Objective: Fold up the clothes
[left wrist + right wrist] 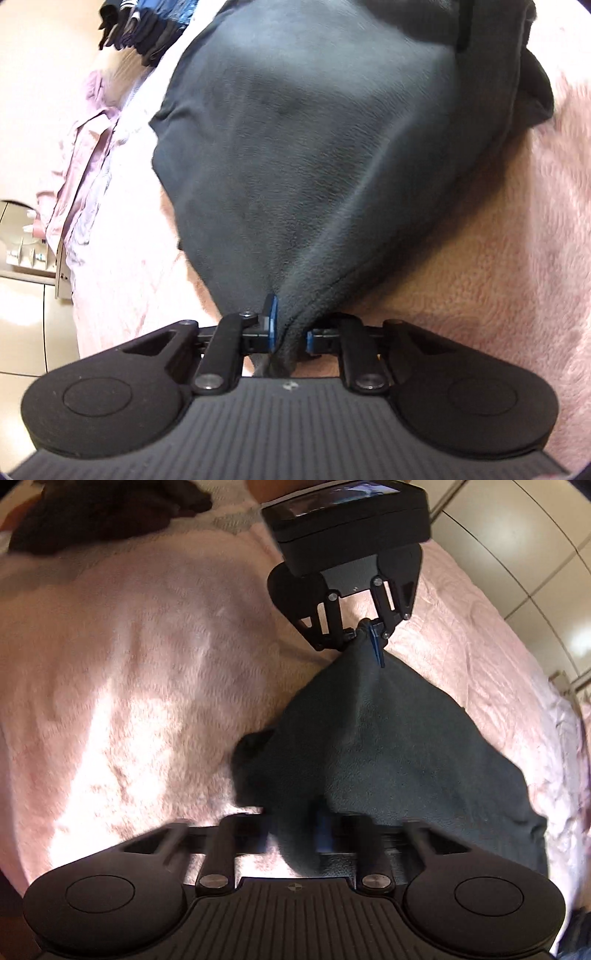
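Note:
A dark grey fleece garment [314, 155] hangs stretched between both grippers above a pink bedspread [517, 258]. In the left wrist view, my left gripper [290, 332] is shut on a bunched corner of it, and the cloth spreads away from the blue pads. The right wrist view shows the same garment [399, 760] running from my right gripper [295, 836], shut on a near fold, up to the left gripper [364, 631], which pinches the far corner. Motion blurs the right gripper's fingers.
The pink bedspread [129, 664] covers the bed below. A pile of dark clothes [140, 29] and a pink shirt [85, 147] lie along its far edge. Another dark heap [103, 513] sits at the bed's corner. Pale cabinet doors [517, 554] stand beside the bed.

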The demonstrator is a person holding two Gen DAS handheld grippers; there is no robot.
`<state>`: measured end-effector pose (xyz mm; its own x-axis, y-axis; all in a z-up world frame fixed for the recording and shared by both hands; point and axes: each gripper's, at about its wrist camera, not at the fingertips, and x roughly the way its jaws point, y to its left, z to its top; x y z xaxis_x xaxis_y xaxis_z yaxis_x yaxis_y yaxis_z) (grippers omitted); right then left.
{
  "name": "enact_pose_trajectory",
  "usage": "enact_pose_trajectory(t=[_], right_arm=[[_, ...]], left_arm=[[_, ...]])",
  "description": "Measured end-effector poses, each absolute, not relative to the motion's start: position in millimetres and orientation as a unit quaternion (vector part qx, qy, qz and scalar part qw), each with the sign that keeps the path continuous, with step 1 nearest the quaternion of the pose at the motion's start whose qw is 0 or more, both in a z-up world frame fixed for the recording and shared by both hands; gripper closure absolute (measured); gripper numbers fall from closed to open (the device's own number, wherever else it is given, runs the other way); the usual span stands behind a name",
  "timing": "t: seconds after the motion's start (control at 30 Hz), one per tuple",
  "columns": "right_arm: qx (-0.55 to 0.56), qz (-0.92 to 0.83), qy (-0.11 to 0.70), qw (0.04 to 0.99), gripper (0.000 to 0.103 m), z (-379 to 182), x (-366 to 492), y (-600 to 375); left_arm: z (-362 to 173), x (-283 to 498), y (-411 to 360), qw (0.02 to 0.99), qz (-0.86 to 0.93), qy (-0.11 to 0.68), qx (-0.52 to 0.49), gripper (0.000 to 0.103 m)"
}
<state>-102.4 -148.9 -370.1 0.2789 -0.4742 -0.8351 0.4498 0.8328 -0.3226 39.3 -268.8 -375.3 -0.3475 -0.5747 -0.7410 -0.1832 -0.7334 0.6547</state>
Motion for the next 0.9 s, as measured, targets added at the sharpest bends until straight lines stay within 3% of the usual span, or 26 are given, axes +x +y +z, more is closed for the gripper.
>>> enact_pose_trajectory(t=[0.33,0.5,0.63,0.9], right_arm=[[0.110,-0.424,0.369,0.820,0.096,-245.0,-190.5,-207.8],[0.192,-0.495,0.296,0.794,0.096,-228.2,-286.9,-247.5],[0.262,-0.533,0.250,0.765,0.097,-235.0,-367.2,-280.2],[0.404,-0.566,0.186,0.694,0.097,-286.6,-507.6,-327.7]], left_arm=[[-260.4,-35.1,-323.3,0.182,-0.766,-0.318,0.528,0.093],[-223.3,-118.5,-367.2,0.137,-0.753,-0.331,0.552,0.093],[-231.6,-189.7,-407.0,0.091,-0.736,-0.333,0.582,0.093],[-310.4,-297.6,-462.6,-0.002,-0.702,-0.327,0.632,0.092]])
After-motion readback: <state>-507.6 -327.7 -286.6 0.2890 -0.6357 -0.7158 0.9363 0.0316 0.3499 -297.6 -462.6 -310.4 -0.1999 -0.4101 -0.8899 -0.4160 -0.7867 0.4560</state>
